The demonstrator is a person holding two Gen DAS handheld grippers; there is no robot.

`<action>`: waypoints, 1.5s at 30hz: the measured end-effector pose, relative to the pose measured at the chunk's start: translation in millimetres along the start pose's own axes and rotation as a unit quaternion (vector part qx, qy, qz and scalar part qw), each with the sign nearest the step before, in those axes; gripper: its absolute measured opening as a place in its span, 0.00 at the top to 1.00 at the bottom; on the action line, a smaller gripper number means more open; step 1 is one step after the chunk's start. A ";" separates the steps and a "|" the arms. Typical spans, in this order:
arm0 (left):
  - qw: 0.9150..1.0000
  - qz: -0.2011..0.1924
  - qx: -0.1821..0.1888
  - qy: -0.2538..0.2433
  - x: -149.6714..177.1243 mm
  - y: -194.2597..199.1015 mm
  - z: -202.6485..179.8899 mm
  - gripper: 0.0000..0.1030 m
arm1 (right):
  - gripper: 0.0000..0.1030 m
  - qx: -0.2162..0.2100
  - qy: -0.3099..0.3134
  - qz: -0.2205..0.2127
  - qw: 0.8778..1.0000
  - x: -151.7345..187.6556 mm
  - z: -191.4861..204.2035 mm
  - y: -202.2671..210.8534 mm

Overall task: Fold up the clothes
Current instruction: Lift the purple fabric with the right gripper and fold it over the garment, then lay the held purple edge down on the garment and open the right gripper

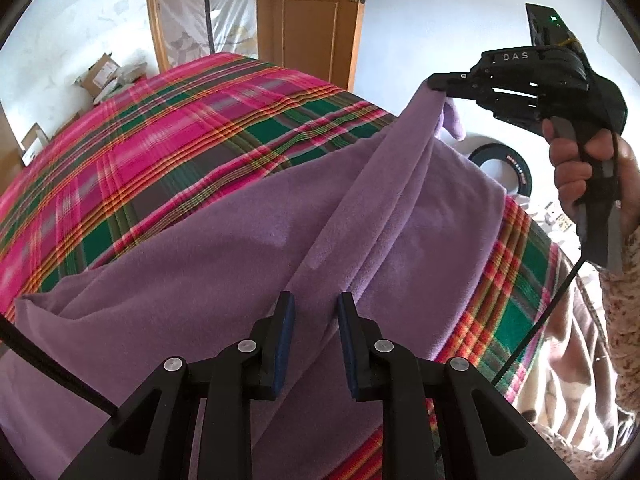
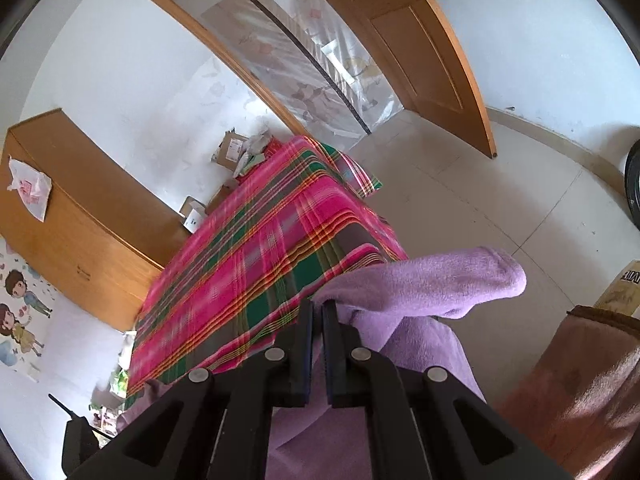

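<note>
Purple fleece garment [image 1: 224,264] is spread over the near part of a bed w/ a pink/green plaid blanket [image 1: 152,136], most of it lying flat, one corner pulled up into the air.

Right gripper [image 1: 438,82] has its jaws clenched on that raised corner, so a long fold of fabric runs from the bed up to the tips. A little flap hangs past the tips on the far side. A hand [image 1: 580,168] grips the handle, patterned sleeve [image 1: 624,320] below it. In the right wrist view the gripper [image 2: 318,312] has its jaws nearly together w/ purple cloth pinched btwn them, and the loose end [image 2: 480,280] flops off to the right.

Left gripper [image 1: 316,312] hovers just over the fleece near the bottom of that fold, jaws released, gap showing btwn the blue pads [image 1: 286,340], nothing in them.

Background: wooden door [image 1: 312,20], cardboard boxes [image 1: 104,76] by the wall, wooden cabinet [image 2: 72,216], brown cloth [image 2: 580,392] at lower right.
</note>
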State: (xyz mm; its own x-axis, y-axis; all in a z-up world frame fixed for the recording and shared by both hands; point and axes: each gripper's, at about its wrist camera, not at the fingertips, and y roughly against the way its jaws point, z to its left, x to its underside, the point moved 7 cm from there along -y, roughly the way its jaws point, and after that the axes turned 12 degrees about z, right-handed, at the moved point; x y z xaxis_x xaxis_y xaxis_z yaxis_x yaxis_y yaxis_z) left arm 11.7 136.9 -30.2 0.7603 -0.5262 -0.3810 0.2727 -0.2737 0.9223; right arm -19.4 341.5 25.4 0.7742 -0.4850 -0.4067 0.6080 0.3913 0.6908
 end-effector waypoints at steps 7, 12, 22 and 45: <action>1.000 -0.010 -0.002 -0.030 6.0 4.7 -17.8 0.78 | 0.96 0.001 -0.009 -0.006 1.000 5.6 -5.7 10.7; 0.999 -0.009 -0.026 -0.017 3.5 2.5 -14.3 0.78 | 0.96 -0.003 -0.017 -0.006 1.000 13.7 -14.1 15.2; 0.997 0.007 -0.066 -0.033 0.5 -8.6 -15.9 0.78 | 0.96 -0.043 -0.012 -0.026 0.999 16.4 -12.3 26.8; 0.997 -0.020 0.065 -0.030 16.4 35.3 -50.3 0.96 | 0.96 -0.014 -0.021 -0.020 0.999 45.8 -43.6 44.4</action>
State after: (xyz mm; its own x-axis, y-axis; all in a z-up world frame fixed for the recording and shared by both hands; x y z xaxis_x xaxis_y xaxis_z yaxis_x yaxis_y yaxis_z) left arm 63.4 159.1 -0.6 0.7125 -0.5591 -0.4239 0.2207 -0.3949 0.8918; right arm 50.8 370.8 11.3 0.7413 -0.5325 -0.4085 0.6438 0.3921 0.6571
